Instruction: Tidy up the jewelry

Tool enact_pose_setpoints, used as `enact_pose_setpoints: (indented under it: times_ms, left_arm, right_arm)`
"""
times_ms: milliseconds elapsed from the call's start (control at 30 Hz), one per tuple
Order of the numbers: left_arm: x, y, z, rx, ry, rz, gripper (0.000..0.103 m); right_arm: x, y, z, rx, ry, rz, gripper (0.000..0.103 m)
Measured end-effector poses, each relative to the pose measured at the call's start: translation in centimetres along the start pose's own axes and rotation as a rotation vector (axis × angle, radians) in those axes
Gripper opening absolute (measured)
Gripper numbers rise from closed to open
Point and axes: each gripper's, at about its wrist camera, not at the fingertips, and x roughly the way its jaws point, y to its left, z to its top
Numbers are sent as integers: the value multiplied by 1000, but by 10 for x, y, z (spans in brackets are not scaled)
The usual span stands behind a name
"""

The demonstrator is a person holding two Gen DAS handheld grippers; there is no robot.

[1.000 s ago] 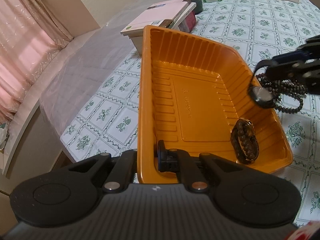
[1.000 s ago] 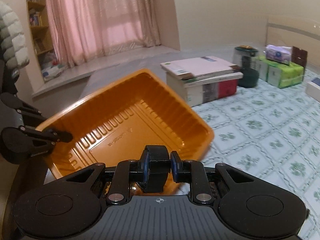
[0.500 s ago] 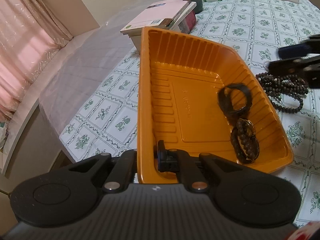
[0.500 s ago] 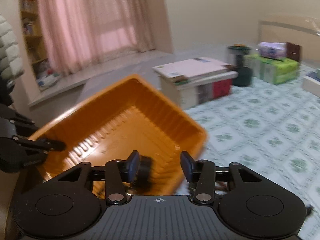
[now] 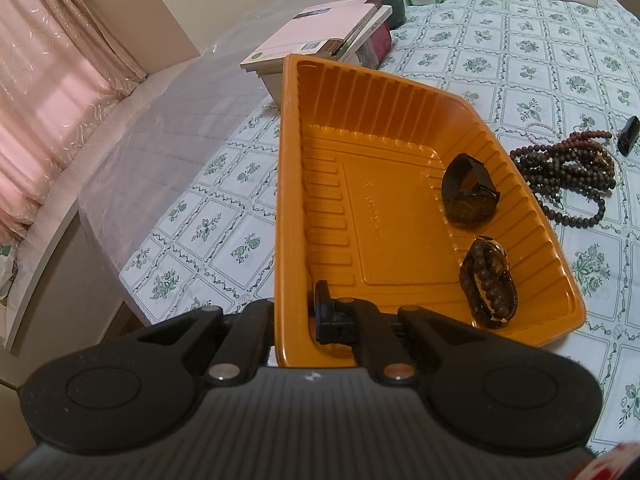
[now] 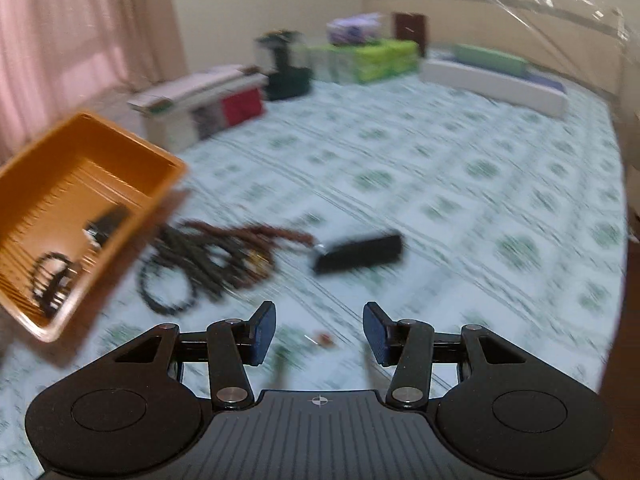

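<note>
The left gripper (image 5: 298, 312) is clamped on the near wall of the orange tray (image 5: 400, 92) at lower centre of the left wrist view; the right gripper (image 6: 319, 332) stands apart and empty above the cloth. Two items are stowed: a black watch (image 5: 468, 196) and a bead bracelet (image 5: 490, 284), at the tray's right side. Judged remaining: the bead necklaces (image 5: 572, 172) right of the tray and a small black item (image 6: 358, 252) beyond them, on the cloth.
</note>
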Motion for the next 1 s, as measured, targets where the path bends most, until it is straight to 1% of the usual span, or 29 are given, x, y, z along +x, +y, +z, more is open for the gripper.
enact_pose_setpoints:
  times_ms: [67, 167, 400, 533, 700, 733, 767, 800, 1000]
  left_arm:
    - [-1, -1, 0, 1, 0, 1, 3]
    - [-1, -1, 1, 2, 1, 2, 3]
    - [-2, -2, 1, 5, 2, 5, 3]
    - [-2, -3, 1, 5, 4, 6, 3]
    - [-1, -3, 0, 6, 3, 8, 3]
    - [-1, -2, 0, 6, 4, 8, 3]
    - [-1, -2, 0, 6, 4, 8, 3]
    - [-1, -2, 0, 6, 4, 8, 3]
    - [-1, -3, 0, 7, 4, 8, 3]
  right_arm:
    - [-1, -8, -4, 7, -1, -13, 49]
    - [-1, -11, -9, -18, -8, -25, 49]
    - [11, 8, -17, -143, 7, 9, 48]
    - [18, 11, -19, -150, 6, 17, 47]
    - [24, 7, -17, -122, 7, 26, 37]
    - [24, 7, -16, -120, 5, 25, 31]
    - [24, 7, -16, -122, 5, 24, 23]
    - [24, 7, -17, -125, 4, 23, 19]
    - [17, 14, -19, -171, -20, -1, 19]
